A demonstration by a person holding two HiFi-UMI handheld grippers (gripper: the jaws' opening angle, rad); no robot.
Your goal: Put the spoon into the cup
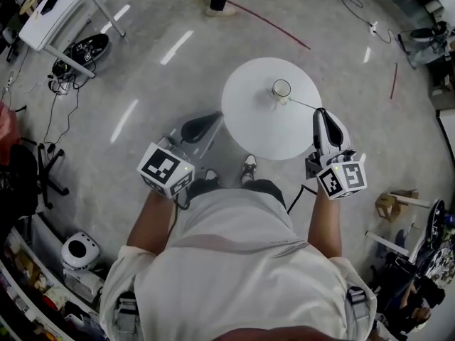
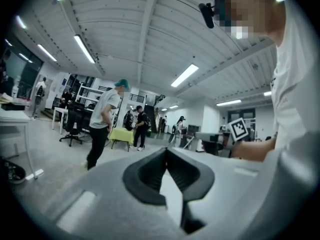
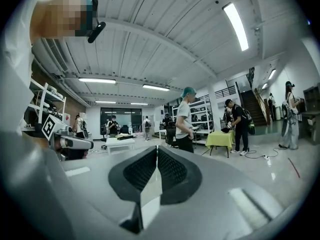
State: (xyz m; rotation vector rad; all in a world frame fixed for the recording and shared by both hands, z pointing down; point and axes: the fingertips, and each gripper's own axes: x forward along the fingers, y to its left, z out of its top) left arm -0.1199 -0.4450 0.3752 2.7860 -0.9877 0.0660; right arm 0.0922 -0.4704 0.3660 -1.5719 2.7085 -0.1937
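Cup (image 1: pixel 281 88): upright on the round white table (image 1: pixel 249 119), far side.
Spoon (image 1: pixel 302 105): flat on table, just near of cup, handle running right.
Left gripper (image 1: pixel 202 126): jaws pressed together, empty, left of table.
Right gripper (image 1: pixel 323 119): jaws pressed together, empty, at table's right edge.

Place: large open lab or workshop hall.
Ceiling: white ribbed panels, long strip lights (image 2: pixel 186 75).
Floor: polished grey concrete (image 1: pixel 142 84), loose cables (image 1: pixel 51 116).
Furniture: shelving racks (image 3: pixel 205 110), office chair (image 2: pixel 73 125), white table (image 1: pixel 57 13).
People: several standing about.

A round white table (image 1: pixel 256 123) carries a cup (image 1: pixel 281 89) and, just beside it, seemingly a thin spoon (image 1: pixel 302 104).
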